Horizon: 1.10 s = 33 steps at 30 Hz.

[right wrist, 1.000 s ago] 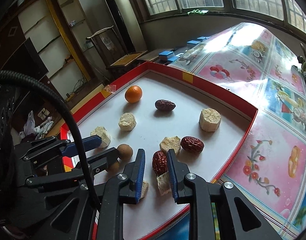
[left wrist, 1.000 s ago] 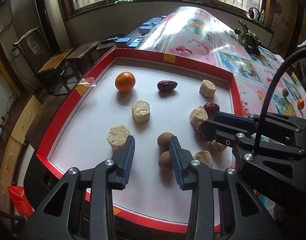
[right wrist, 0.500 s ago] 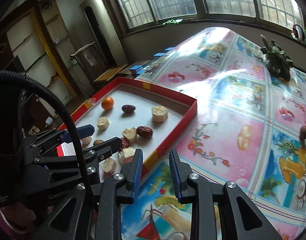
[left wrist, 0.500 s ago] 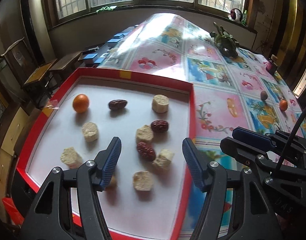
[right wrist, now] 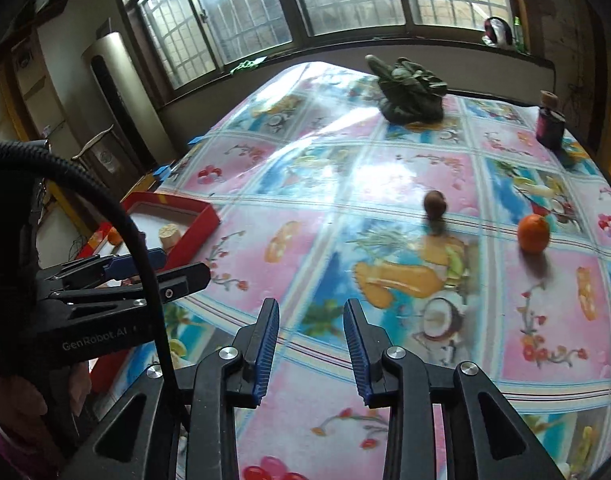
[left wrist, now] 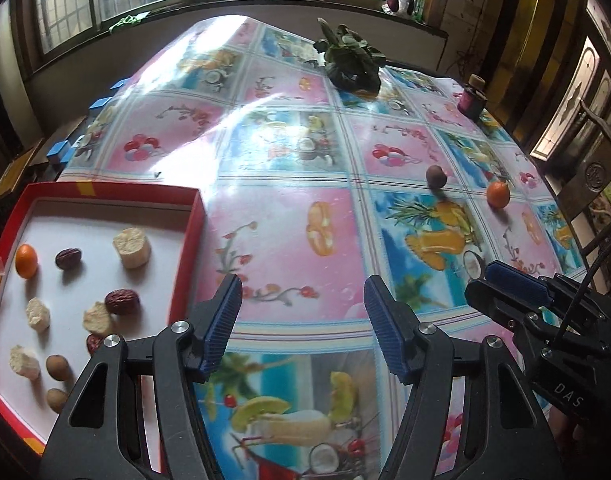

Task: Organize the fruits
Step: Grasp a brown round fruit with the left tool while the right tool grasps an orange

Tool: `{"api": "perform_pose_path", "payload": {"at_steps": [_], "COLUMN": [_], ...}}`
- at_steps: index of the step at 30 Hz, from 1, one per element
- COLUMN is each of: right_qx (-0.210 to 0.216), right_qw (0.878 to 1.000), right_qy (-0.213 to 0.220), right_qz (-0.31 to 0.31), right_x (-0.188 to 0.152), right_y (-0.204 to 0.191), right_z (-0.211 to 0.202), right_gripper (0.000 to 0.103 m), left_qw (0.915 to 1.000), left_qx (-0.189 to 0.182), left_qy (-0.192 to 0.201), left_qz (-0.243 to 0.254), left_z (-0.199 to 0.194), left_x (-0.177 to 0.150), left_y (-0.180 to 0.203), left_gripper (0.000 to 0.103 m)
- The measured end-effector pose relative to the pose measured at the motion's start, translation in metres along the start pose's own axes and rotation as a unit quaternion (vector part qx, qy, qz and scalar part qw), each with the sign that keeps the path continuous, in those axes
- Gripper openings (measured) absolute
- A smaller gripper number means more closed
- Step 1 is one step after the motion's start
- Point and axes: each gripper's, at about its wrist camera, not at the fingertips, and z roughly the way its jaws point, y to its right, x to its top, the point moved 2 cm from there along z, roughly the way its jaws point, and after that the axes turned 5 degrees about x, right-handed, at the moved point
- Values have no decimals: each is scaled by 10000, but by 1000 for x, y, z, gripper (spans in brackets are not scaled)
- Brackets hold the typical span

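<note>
While the left gripper (left wrist: 301,322) is hanging over the patterned tablecloth (left wrist: 289,216) just right of the red tray (left wrist: 185,264), its jaws are standing well apart with nothing between them. The right gripper (right wrist: 310,346) is holding nothing; its jaws, narrowly parted, have just been opening. Ahead on the cloth, an orange (right wrist: 533,233) and a round brown fruit (right wrist: 435,203) are sitting well apart, neither showing a clear long axis.
</note>
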Motion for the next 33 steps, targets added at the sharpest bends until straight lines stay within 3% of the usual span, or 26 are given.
{"api": "perform_pose_path", "payload": {"at_steps": [14, 20, 23, 25, 27, 33], "right_qx": [-1064, -1185, -1138, -1131, -1173, -1047], "right_qw": [9932, 9908, 9915, 9921, 9920, 9928], "right_qy": [66, 56, 106, 110, 8, 29], "right_qz": [465, 650, 624, 525, 464, 580], "right_x": [17, 35, 44, 49, 51, 48], "right_y": [119, 156, 162, 164, 166, 173], "right_z": [-16, -4, 1, 6, 13, 10], "right_gripper": [39, 40, 51, 51, 34, 34], "left_qw": [9983, 9971, 9969, 9967, 9965, 9962], "left_qx": [-379, -501, -538, -557, -549, -499], "left_qy": [-320, -389, -388, -396, -438, -451], "left_qz": [312, 414, 425, 434, 452, 552], "left_z": [45, 61, 68, 73, 80, 98], "left_x": [46, 62, 70, 75, 79, 92], "left_y": [68, 89, 97, 101, 105, 119], "left_gripper": [64, 64, 64, 64, 64, 64]}}
